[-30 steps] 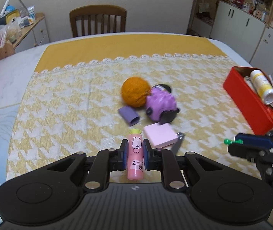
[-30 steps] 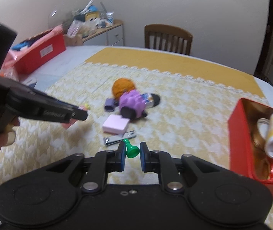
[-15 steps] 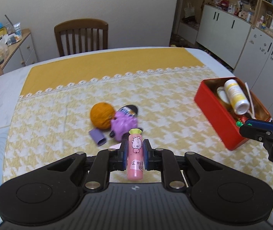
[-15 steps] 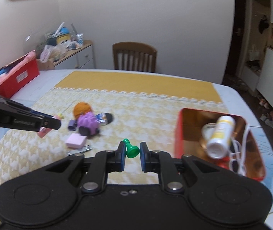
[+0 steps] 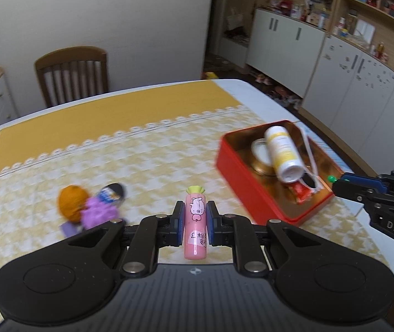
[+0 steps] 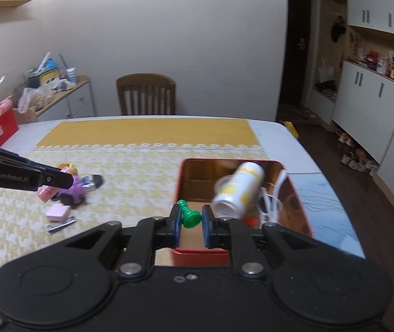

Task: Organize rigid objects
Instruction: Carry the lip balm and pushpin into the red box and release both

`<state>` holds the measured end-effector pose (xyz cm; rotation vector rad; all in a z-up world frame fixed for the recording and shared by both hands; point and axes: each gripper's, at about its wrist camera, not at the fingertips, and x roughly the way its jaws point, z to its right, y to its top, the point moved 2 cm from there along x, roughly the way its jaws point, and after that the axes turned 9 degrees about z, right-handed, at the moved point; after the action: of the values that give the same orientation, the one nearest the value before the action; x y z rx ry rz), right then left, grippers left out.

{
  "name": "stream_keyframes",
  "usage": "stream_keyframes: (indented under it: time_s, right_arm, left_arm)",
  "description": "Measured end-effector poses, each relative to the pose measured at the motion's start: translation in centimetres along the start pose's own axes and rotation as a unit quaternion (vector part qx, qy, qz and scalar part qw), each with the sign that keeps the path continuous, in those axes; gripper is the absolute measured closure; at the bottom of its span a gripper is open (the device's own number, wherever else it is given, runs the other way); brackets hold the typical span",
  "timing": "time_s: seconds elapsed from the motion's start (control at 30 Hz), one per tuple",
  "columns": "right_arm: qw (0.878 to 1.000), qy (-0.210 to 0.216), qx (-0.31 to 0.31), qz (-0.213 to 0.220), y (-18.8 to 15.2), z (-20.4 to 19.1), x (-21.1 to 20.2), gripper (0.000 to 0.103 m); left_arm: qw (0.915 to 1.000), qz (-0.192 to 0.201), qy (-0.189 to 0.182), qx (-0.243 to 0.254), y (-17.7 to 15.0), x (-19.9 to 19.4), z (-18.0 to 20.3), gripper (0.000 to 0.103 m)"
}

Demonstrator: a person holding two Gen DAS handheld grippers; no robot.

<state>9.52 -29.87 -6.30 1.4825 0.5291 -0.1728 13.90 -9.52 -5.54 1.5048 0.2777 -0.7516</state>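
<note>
Pink up front in the left wrist view: the left gripper (image 5: 195, 222) has its jaws clenched on the pink tube (image 5: 195, 227), upright between the blue pads, exactly as a second ago. What has changed is the backdrop. The red tin (image 5: 248, 188) has slid from the right edge to just right of the jaws, the white bottle (image 5: 281, 152) lying inside it. The orange ball (image 5: 69, 202) and the purple toy (image 5: 98, 211) have drifted from centre to lower left, blurred. The right gripper (image 5: 335, 181) pokes in from the right, by the tin's near corner.

Over to the right wrist view: the right gripper (image 6: 191, 221) has its jaws clamped on the green pawn (image 6: 188, 215), tilted, same grip as before. A second ago the tin (image 6: 201, 254) sat far right; now the pawn hangs over its near wall. On the counter (image 6: 130, 193), the pink block (image 6: 58, 211) and the nail clipper (image 6: 61, 225) lie left, and the left gripper (image 6: 58, 179) enters from the left edge.
</note>
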Motion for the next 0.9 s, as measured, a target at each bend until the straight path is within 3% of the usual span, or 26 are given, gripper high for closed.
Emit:
stream_keyframes:
  time_s: [0.43,0.9]
  right_arm:
    - [0.999,-0.032,0.027,-0.012,-1.1,5.7,0.7,0.089]
    - [0.998,-0.015,0.017,-0.057,-1.7,7.5,4.4,0.089]
  left_arm:
    - [0.9978,-0.029,-0.055,0.023,1.7,5.0,6.6,0.087]
    - [0.9967,-0.055,-0.027,0.054,4.2,12.5,8.9,0.087]
